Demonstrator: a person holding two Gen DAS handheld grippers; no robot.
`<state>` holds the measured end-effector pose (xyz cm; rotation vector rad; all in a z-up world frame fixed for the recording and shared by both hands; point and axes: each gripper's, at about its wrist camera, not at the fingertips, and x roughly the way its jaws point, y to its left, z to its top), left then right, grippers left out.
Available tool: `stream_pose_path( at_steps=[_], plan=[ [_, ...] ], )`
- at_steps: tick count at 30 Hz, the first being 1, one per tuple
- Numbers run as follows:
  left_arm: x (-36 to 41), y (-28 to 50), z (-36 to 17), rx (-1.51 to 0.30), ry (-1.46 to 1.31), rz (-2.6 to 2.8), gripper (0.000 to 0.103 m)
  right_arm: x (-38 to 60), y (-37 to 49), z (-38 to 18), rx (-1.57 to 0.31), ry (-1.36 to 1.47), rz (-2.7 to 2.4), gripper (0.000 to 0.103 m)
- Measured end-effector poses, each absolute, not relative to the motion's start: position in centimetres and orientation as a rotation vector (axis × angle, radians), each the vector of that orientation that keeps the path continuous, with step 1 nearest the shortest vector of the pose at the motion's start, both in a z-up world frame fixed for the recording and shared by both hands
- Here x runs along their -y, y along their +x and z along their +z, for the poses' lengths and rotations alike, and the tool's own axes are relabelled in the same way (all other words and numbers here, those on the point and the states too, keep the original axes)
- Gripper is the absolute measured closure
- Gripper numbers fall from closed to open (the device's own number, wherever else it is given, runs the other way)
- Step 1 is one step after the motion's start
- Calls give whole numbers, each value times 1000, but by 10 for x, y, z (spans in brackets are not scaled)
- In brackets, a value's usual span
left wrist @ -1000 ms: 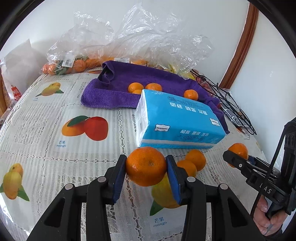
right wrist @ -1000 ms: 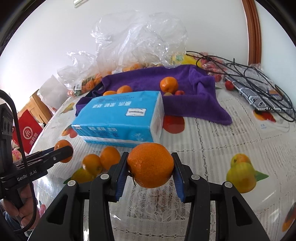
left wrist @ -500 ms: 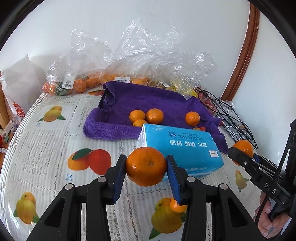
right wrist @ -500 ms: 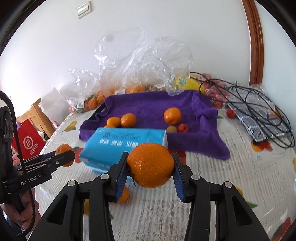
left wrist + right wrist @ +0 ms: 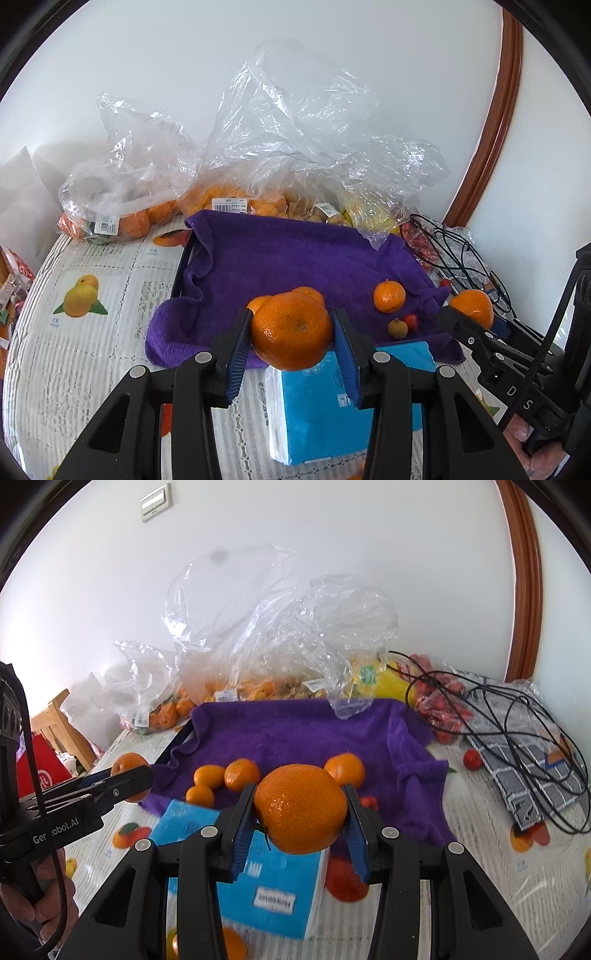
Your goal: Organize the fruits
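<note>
My left gripper [image 5: 291, 338] is shut on a mandarin [image 5: 291, 334], held in the air above the near edge of a purple towel [image 5: 295, 258]. My right gripper [image 5: 300, 810] is shut on another mandarin [image 5: 300, 806], also held above the towel's [image 5: 295, 727] near edge. Several loose mandarins [image 5: 242, 773] lie on the towel, along with a small yellow fruit [image 5: 397, 328] and a small red one [image 5: 410, 321]. The right gripper shows at the right of the left wrist view [image 5: 469, 314]; the left gripper shows at the left of the right wrist view [image 5: 129, 775].
A blue tissue pack [image 5: 332, 410] lies on the fruit-print tablecloth [image 5: 74, 332] just below both grippers. Clear plastic bags of fruit [image 5: 295, 147] stand behind the towel by the wall. Black cables [image 5: 517, 731] and a checked cloth [image 5: 524, 764] lie to the right.
Both grippers have risen and moved forward from beside the tissue pack to over the towel's near edge, each still holding its mandarin.
</note>
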<state>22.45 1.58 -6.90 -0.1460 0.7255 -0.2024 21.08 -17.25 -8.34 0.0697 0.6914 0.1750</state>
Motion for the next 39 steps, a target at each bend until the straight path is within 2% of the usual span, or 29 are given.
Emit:
stream_pose_path(
  at_steps=[13, 39],
  plan=[
    [-34, 241, -92, -765, -178, -175, 62, 172, 243, -111, -719, 88, 200, 59],
    [-41, 250, -106, -796, -225, -150, 62, 178, 248, -136, -746, 99, 157, 59]
  ],
)
